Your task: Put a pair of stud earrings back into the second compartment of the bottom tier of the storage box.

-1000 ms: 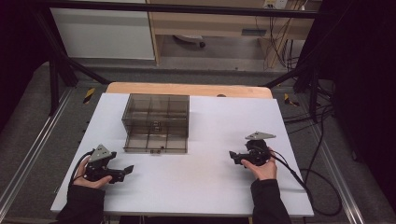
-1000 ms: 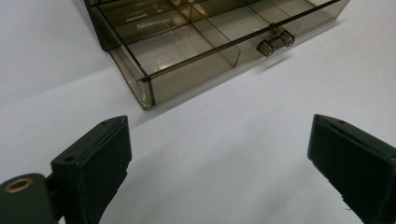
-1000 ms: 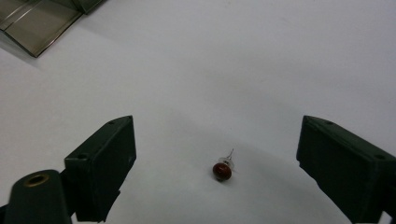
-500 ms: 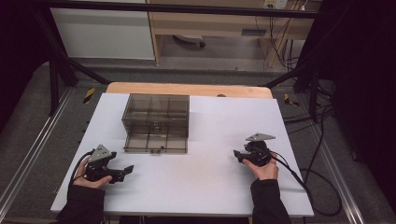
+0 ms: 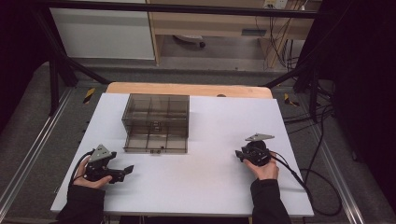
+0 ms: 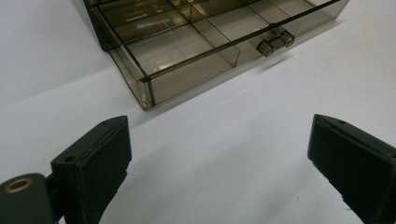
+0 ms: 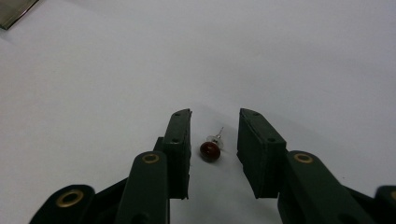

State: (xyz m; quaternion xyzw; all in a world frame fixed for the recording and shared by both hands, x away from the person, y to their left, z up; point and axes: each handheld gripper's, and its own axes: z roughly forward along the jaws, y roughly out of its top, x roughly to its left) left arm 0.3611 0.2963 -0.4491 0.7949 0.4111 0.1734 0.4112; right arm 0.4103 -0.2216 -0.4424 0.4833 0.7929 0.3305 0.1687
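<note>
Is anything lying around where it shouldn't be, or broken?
Nothing looks broken or spilled. One tiny dark red stud earring with a thin metal post lies loose on the white table, apart from the smoky clear plastic organizer box. It sits between the jaws of the right gripper, which have just been closing without pressing it.

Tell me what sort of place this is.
Probably a lab recording station: a white tabletop inside a black metal frame, cables trailing over the grey floor, and a smoky clear plastic compartment box set out for handheld grippers.
</note>
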